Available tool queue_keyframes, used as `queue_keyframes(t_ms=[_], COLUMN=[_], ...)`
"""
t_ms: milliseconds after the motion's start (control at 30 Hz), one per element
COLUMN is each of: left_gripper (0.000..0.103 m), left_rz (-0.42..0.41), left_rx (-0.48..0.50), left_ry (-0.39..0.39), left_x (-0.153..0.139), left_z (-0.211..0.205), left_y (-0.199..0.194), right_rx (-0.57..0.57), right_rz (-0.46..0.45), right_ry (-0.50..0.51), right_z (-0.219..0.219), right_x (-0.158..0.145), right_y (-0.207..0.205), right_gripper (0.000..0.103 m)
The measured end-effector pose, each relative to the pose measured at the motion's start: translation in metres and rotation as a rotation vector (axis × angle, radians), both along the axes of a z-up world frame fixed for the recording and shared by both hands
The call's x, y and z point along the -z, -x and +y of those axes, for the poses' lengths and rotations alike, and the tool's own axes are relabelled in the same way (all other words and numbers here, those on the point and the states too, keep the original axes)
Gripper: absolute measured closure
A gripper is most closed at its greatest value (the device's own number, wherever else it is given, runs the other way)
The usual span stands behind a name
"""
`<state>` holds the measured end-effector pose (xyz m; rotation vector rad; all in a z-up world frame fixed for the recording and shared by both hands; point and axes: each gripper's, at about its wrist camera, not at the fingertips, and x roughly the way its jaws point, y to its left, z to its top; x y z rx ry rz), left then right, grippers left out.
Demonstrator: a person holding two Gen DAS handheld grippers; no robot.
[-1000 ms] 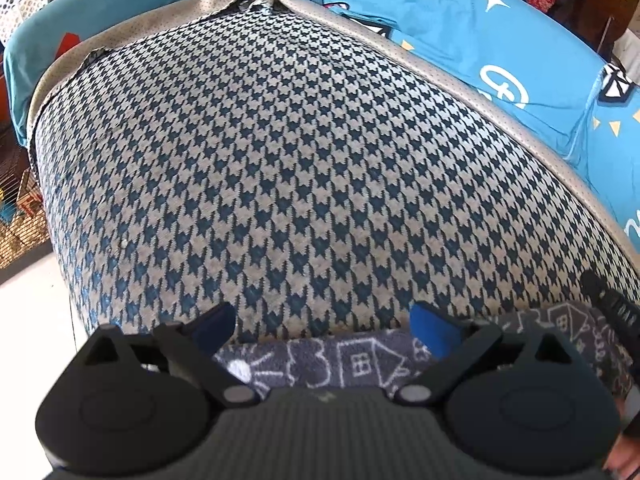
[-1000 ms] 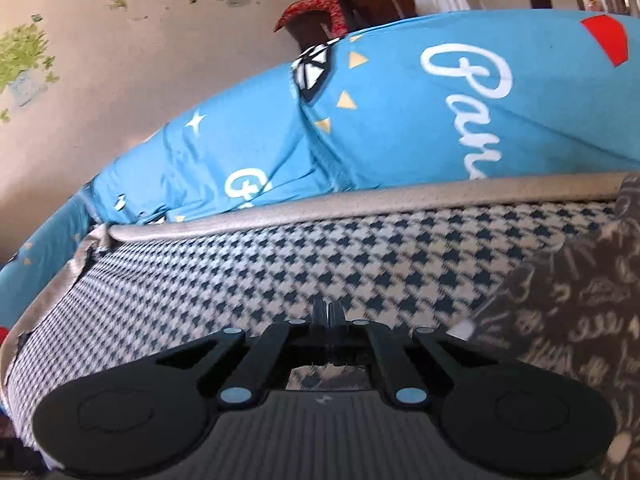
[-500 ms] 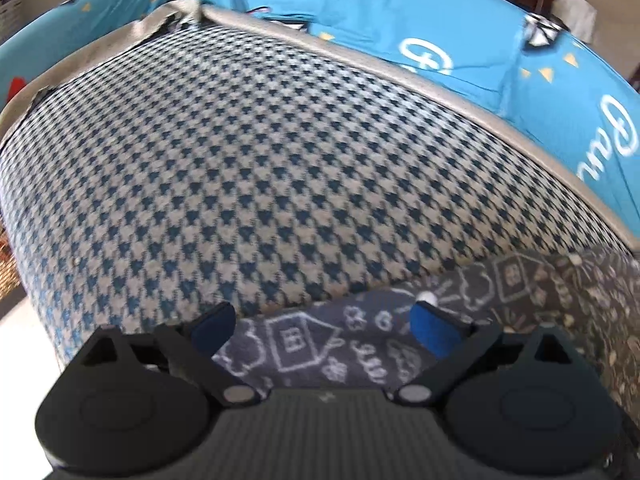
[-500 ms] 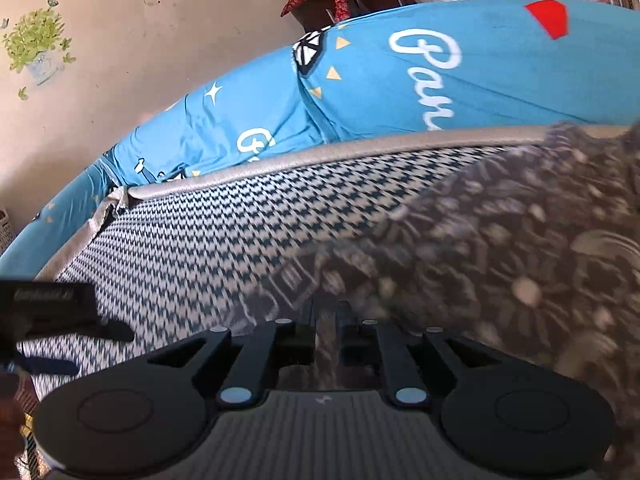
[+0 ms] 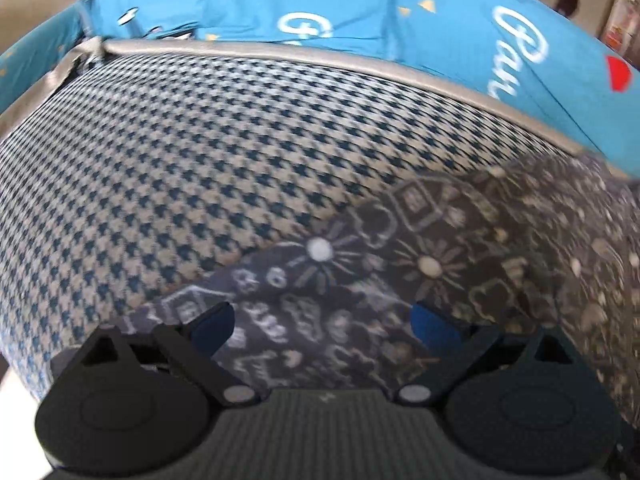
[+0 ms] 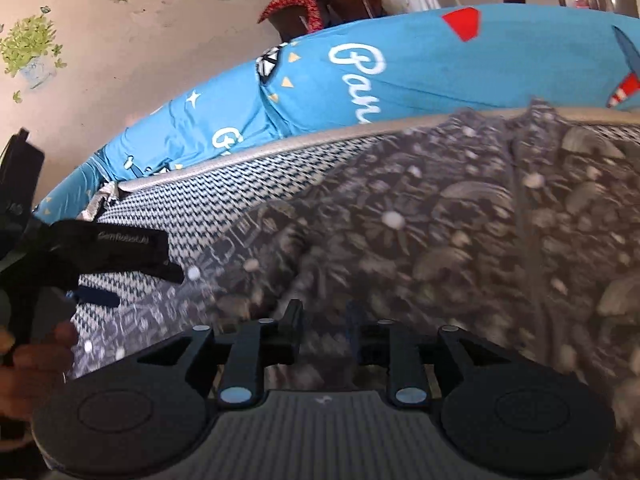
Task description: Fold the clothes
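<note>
Since a sec ago the dark printed garment (image 5: 420,264) has spread way further across the houndstooth seat cushion (image 5: 200,152). Back then it was just a strip along the bottom of the left wrist view; now it fills the lower right of that frame and most of the right half of the right wrist pic (image 6: 440,232).

Left wrist view, going L to R: houndstooth cushion takes up the left and centre, w/ a beige piped edge (image 5: 320,60) curving over the top. Behind that is a blue cushion cover (image 5: 460,20) w/ white script lettering and a red shape at far right. Left gripper (image 5: 324,322) sits bottom centre, tongs spread wide. Blue pads (image 5: 214,320) are well apart, the garment lies under and between them, and they aren't pinching it afaict.

Right wrist view, L to R: at the left edge you can see the left gripper from the side (image 6: 100,264), w/ the person's hand (image 6: 28,360) on its handle at lower left. Wall stickers of plants (image 6: 32,48) upper left. Garment is blurry, draped over the cushion from centre to the right edge. Right gripper (image 6: 324,332) bottom centre: tongs at a narrow gap, they've just been opening from fully closed. Fabric is right at them and in the gap, but can't see it being clamped.
</note>
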<state>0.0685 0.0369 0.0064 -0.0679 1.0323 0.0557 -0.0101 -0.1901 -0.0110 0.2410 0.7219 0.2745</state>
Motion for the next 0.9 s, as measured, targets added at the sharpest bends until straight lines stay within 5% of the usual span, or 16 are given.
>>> queue_keyframes(t_ms=[333,633,900], left_gripper=[0.004,0.003,0.002], left_rz=[-0.052,-0.091,-0.054], left_rx=[0.188,0.277,0.191], left_ry=[-0.057,-0.072,-0.029], left_x=[0.008,0.018,0.029], left_z=[-0.043,-0.057,-0.04], left_y=[0.026,0.05,0.068], right_rx=[0.087,0.064,0.043], right_rz=[0.075,0.017,-0.004], right_ry=[-0.016,0.084,0.09], right_z=[-0.039,-0.038,-0.046], right_x=[0.017,0.022,0.02], right_y=[0.051,0.087,0.108], right_gripper=[0.074,0.074,0.074])
